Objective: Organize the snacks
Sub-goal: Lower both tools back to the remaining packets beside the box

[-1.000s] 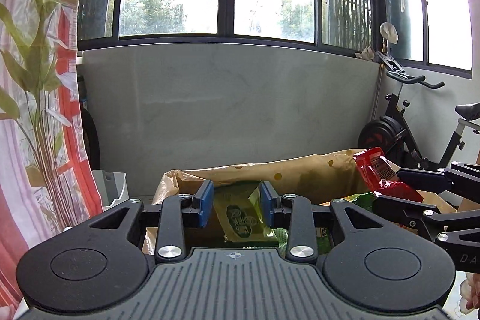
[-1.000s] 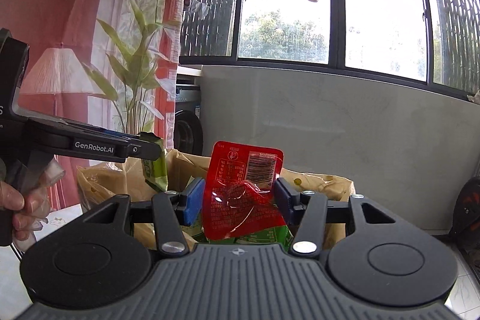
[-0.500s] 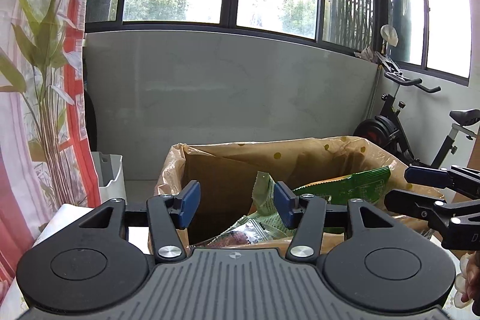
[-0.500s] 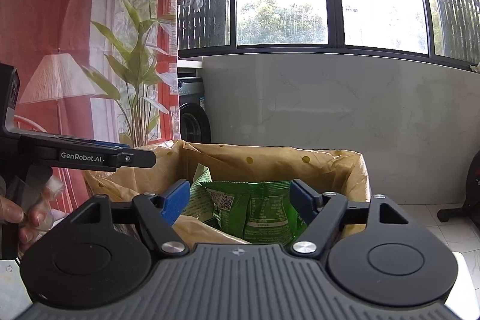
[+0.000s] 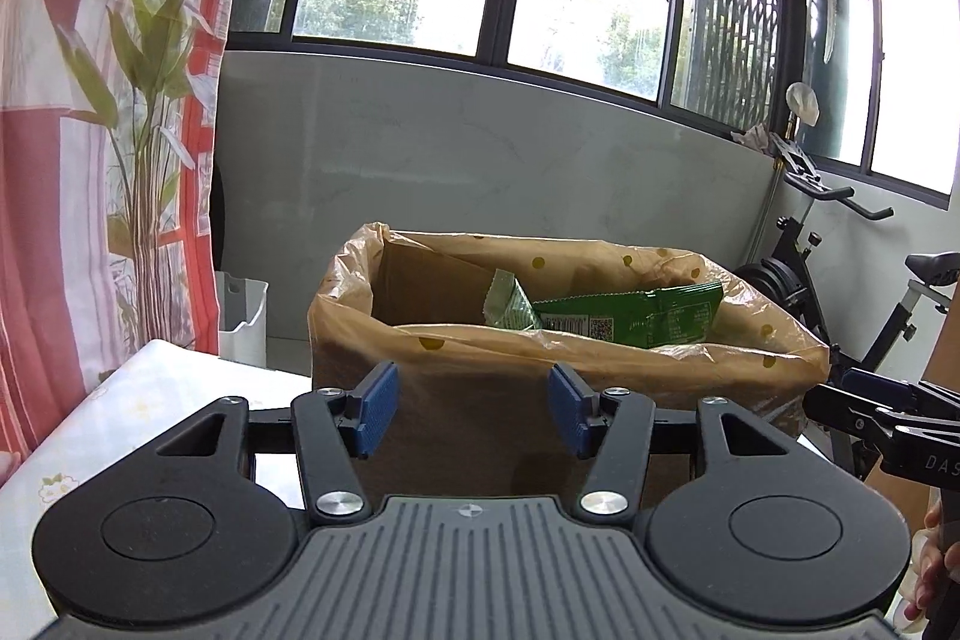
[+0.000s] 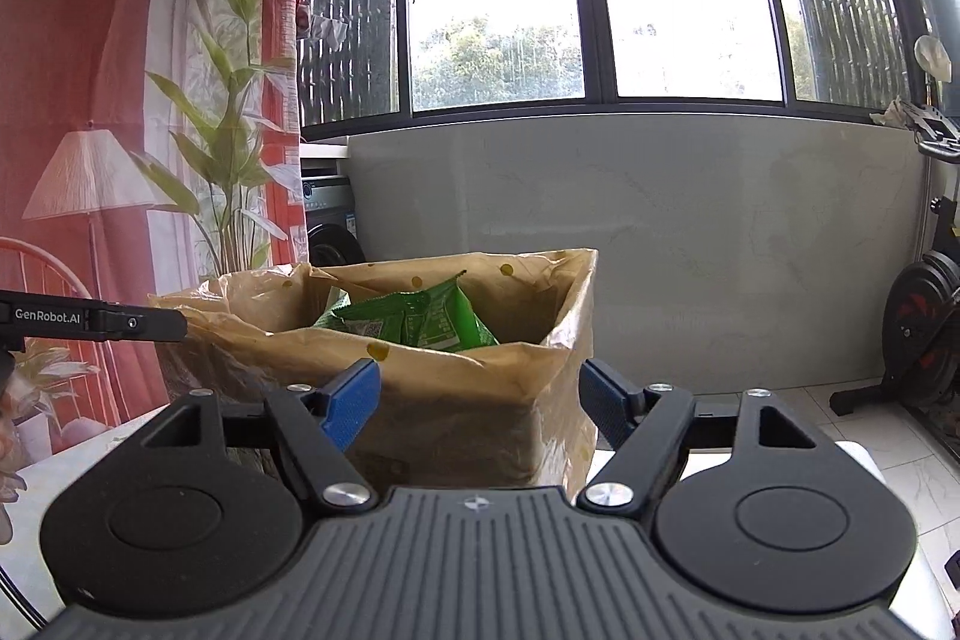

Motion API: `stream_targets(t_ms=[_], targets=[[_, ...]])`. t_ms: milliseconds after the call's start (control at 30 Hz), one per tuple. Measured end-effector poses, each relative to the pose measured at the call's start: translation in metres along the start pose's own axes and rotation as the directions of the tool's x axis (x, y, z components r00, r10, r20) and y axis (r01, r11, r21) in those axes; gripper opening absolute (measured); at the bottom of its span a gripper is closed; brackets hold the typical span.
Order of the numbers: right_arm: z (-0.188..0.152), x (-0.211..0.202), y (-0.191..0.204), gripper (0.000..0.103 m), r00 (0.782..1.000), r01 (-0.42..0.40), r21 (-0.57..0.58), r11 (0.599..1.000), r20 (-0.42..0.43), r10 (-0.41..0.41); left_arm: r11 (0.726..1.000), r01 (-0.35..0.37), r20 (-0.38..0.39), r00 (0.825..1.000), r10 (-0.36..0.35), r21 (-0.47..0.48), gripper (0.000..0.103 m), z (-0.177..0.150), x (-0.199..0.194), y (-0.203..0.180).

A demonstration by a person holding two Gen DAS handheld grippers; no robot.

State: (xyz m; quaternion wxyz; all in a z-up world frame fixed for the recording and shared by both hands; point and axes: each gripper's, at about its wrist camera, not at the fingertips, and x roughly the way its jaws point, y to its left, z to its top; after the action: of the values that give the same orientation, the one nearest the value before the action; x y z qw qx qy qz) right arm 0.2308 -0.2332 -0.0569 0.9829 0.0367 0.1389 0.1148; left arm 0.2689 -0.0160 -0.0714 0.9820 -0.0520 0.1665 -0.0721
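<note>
A cardboard box lined with a tan dotted plastic bag (image 5: 456,340) (image 6: 456,370) stands on the table ahead of both grippers. Green snack packets (image 5: 630,319) (image 6: 420,322) poke up inside it. My left gripper (image 5: 471,415) is open with nothing between its blue pads, held back from the box's near wall. My right gripper (image 6: 483,400) is open too, its jaws wide and bare, in front of the box's near corner. The right gripper's arm (image 5: 888,418) shows at the left view's right edge, and the left gripper's finger (image 6: 96,322) at the right view's left edge.
The table has a pale flowered cloth (image 5: 120,418). A white bin (image 5: 243,316) stands behind it by the red curtain (image 5: 72,160). An exercise bike (image 5: 840,280) is at the right, a washing machine (image 6: 330,226) at the back left. Windows with hanging laundry fill the far wall.
Both grippers let go of their packets, a green one from the left and a red one from the right, into the box. Both then drew back and sank a little.
</note>
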Motion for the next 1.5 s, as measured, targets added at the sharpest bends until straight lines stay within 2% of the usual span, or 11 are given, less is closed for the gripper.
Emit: stream_targets(t_ms=[133,267,433,567,667,767,1133,1233,1333,1400,1500], targets=[[-0.022,-0.003,-0.004,0.076,0.998,0.013,0.05,0.999,-0.055,-0.01,0.999,0.0,-0.066,0.998,0.003,0.04,0.058,-0.023,0.003,-0.007],[-0.054,0.001,0.001,0.076,0.985,0.027,0.087,0.996,-0.171,-0.011,0.999,0.001,-0.134,0.991,0.005,0.043,0.058,-0.042,0.008,-0.008],[-0.077,0.02,0.017,0.076,0.952,0.037,0.059,0.998,-0.305,-0.017,1.0,-0.005,-0.197,0.98,0.008,0.019,0.058,-0.058,0.013,-0.003],[-0.093,0.042,0.025,0.076,0.917,0.089,-0.006,0.996,-0.39,-0.084,1.0,-0.005,-0.224,0.975,0.008,0.012,0.058,-0.065,0.012,-0.002],[-0.105,0.053,0.024,0.076,0.892,0.113,-0.019,0.993,-0.439,-0.11,1.0,0.0,-0.241,0.97,0.003,0.014,0.058,-0.069,0.01,-0.003],[-0.112,0.054,0.024,0.078,0.878,0.121,-0.011,0.993,-0.465,-0.112,1.0,0.008,-0.256,0.967,-0.004,0.011,0.058,-0.074,0.01,-0.005],[-0.123,0.018,0.011,0.078,0.879,0.124,0.042,0.991,-0.468,-0.09,1.0,0.029,-0.288,0.957,-0.028,-0.001,0.058,-0.083,0.016,-0.01],[-0.125,0.015,0.011,0.069,0.885,0.093,0.044,0.995,-0.462,-0.062,0.999,0.034,-0.296,0.954,-0.033,0.0,0.058,-0.085,0.017,-0.012],[-0.126,0.024,0.019,0.067,0.878,0.046,0.017,0.999,-0.477,-0.032,0.999,0.037,-0.297,0.954,-0.035,0.001,0.058,-0.085,0.017,-0.013],[-0.13,0.029,0.021,0.06,0.874,0.017,0.012,1.0,-0.486,-0.009,0.999,0.039,-0.303,0.952,-0.036,0.001,0.058,-0.086,0.018,-0.014],[-0.132,0.025,0.016,0.053,0.885,0.02,0.027,0.999,-0.466,-0.005,0.999,0.041,-0.317,0.948,-0.039,0.002,0.058,-0.089,0.02,-0.016]])
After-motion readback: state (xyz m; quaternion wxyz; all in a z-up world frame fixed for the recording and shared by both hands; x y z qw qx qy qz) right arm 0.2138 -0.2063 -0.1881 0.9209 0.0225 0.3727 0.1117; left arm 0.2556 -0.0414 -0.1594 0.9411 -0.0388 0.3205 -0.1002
